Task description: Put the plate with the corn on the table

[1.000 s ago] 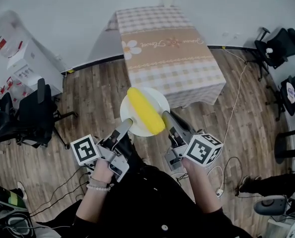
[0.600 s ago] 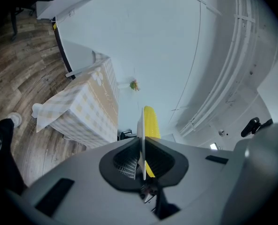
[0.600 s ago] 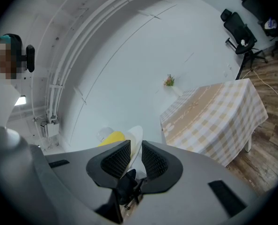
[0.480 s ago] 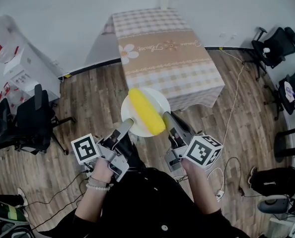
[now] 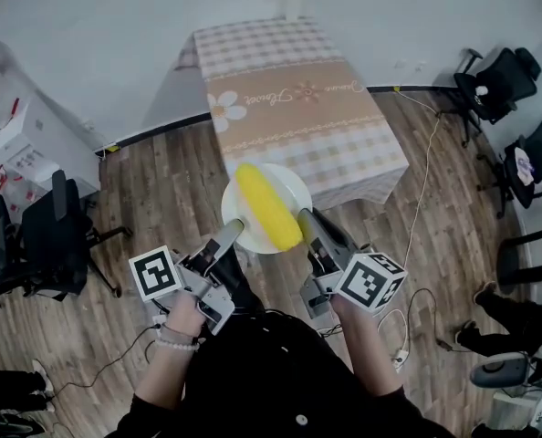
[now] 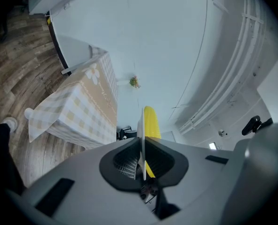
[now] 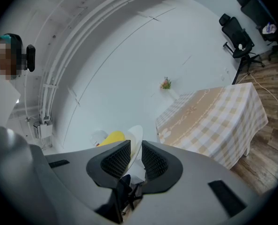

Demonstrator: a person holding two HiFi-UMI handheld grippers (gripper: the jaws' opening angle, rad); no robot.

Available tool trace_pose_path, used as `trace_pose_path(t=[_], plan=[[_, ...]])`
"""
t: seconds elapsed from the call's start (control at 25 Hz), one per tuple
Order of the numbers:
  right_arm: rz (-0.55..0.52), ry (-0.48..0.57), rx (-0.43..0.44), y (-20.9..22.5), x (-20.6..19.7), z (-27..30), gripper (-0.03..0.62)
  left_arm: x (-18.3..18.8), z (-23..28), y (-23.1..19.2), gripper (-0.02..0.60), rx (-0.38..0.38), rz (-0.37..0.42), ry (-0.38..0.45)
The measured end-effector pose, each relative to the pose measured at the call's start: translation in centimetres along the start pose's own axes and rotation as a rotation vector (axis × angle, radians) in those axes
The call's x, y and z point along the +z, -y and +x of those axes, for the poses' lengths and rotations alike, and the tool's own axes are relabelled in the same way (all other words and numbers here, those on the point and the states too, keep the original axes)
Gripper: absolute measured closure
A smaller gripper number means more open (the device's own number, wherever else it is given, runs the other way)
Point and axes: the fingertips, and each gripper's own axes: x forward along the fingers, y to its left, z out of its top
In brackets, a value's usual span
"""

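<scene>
Head view: round white plate with yellow corn cob is clamped by left gripper and right gripper. Placement on far checked-cloth table is not yet done.

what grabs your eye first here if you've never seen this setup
A bright yellow corn lies on a white plate held in mid-air over the wooden floor, at the centre of the head view. The left gripper and right gripper clamp its rim from opposite sides. Just beyond stands a table covered in beige checks.
</scene>
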Motion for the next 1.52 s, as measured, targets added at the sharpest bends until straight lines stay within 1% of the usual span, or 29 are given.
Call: trace_pose_path(t=[0.4, 0.64, 0.96, 1.52], plan=[[0.009, 0.013, -0.046, 1.4, 2.2, 4.8, 0.492, 5.0, 3.5, -0.6, 0.552, -0.006, 0.013, -0.053], [0.008, 0.024, -0.066, 1.9, 3.6, 8.0, 0.492, 8.2, 5.4, -1.1, 0.552, -0.009, 0.003, -0.075], [0.021, 0.045, -0.112, 3.1, 5.3, 12.1, 0.493, 12.6, 8.3, -1.8, 0.552, -0.008, 0.016, -0.133], [0.045, 0.109, -0.211, 5.5, 6.7, 17.0, 0.497, 17.6, 12.3, -4.0, 0.552, -0.008, 0.026, -0.248]])
